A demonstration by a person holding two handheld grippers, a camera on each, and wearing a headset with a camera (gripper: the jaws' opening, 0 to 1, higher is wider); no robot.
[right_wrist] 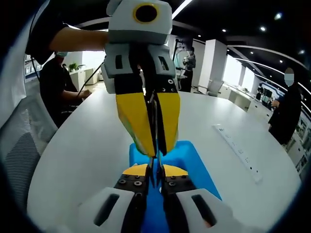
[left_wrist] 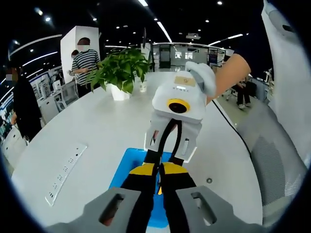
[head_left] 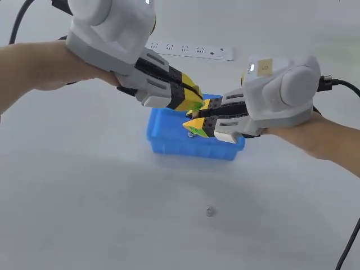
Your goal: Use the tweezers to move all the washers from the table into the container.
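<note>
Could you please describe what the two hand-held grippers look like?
The left hand-held gripper and right hand-held gripper match: rounded pale grey housings, black jaw sections, yellow tips, black cables trailing behind. The right one bears a small yellowish label. Both forearms are bare.

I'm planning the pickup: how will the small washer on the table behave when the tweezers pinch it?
The washer looks tiny and seems to lie flat on the smooth white table, so it is probably very light but hard to get under, and may skid if nudged. It looks grey and metallic, so likely stiff and slippery in the tweezers.
</note>
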